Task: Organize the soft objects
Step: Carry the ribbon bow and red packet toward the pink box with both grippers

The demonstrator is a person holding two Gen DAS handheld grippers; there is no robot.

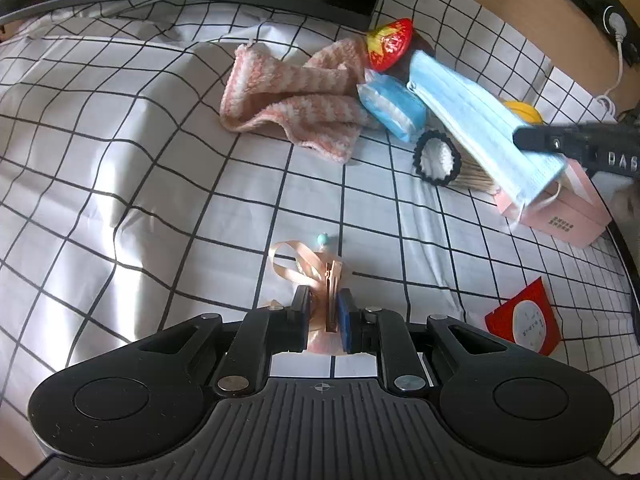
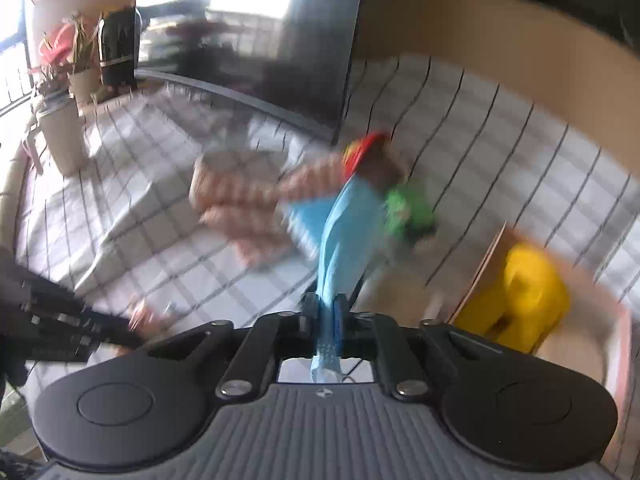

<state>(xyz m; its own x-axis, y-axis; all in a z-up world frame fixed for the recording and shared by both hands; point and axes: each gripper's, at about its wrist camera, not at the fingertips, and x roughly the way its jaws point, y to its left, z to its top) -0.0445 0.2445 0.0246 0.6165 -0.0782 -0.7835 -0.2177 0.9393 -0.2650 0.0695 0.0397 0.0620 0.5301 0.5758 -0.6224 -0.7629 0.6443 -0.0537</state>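
My left gripper (image 1: 325, 305) is shut on a peach ribbon hair clip (image 1: 332, 280), low over the checked bed sheet (image 1: 120, 160); the ribbon's loops (image 1: 292, 262) and a small teal bead (image 1: 322, 237) stick out ahead of the fingers. My right gripper (image 2: 326, 312) is shut on a light blue face mask (image 2: 348, 232), which stretches forward from the jaws. In the left wrist view the same mask (image 1: 472, 116) hangs slanted above the pile, with the right gripper (image 1: 528, 140) reaching in from the right. A pink striped towel (image 1: 288, 100) lies crumpled farther back.
Beside the towel are a blue tissue pack (image 1: 392, 108), a red strawberry toy (image 1: 390, 44), a black scrunchie (image 1: 436, 158), a brush (image 1: 476, 178), a pink box (image 1: 576, 220) and a red card (image 1: 524, 320). A cardboard box (image 2: 484, 264) holds a yellow object (image 2: 528, 292). A green item (image 2: 412, 208) is blurred.
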